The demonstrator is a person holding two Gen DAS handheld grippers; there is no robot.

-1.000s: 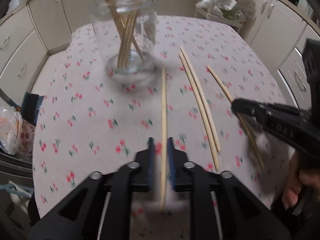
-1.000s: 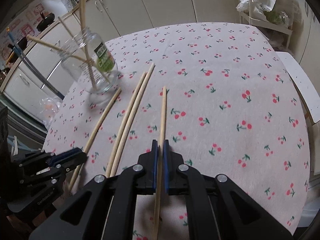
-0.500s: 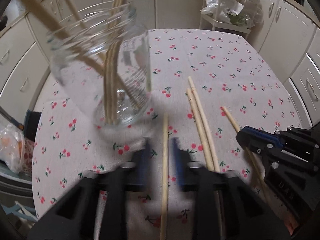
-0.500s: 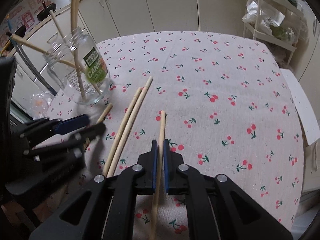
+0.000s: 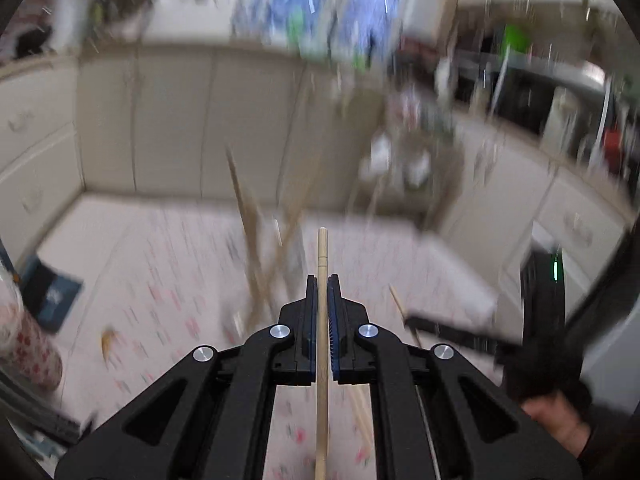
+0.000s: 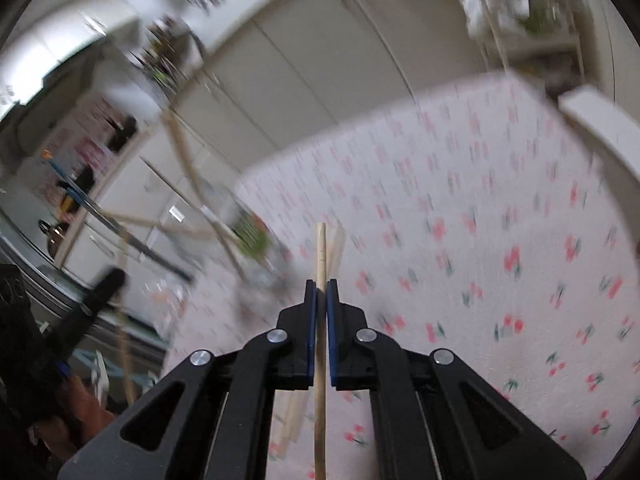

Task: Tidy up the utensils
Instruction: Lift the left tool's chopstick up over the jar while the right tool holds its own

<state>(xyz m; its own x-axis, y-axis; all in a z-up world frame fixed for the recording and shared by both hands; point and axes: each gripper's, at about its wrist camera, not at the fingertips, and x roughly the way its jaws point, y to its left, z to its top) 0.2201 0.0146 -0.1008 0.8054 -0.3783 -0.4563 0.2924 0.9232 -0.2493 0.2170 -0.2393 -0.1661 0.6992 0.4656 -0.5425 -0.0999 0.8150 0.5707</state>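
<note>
My left gripper (image 5: 322,282) is shut on a wooden chopstick (image 5: 322,252), lifted off the cherry-print tablecloth (image 5: 168,280); its tip sticks out past the blue pads. My right gripper (image 6: 321,286) is likewise shut on a second chopstick (image 6: 320,248), raised above the cloth (image 6: 480,220). The glass jar (image 6: 248,256) holding several chopsticks (image 6: 188,164) is a blur at left of centre in the right wrist view and just ahead of the pads in the left wrist view, jar (image 5: 272,256). Loose chopsticks (image 6: 294,412) still lie on the cloth under the right gripper.
Cream kitchen cabinets (image 5: 180,120) run behind the table. A person's hand (image 5: 560,420) grips the other tool at lower right of the left wrist view. A wire rack (image 6: 520,20) stands at the far right corner. Both views are motion-blurred.
The left gripper closed on its chopstick and lifted it, tilting up toward the cabinets. The right gripper, holding its chopstick throughout, also rose and swung up and left.
</note>
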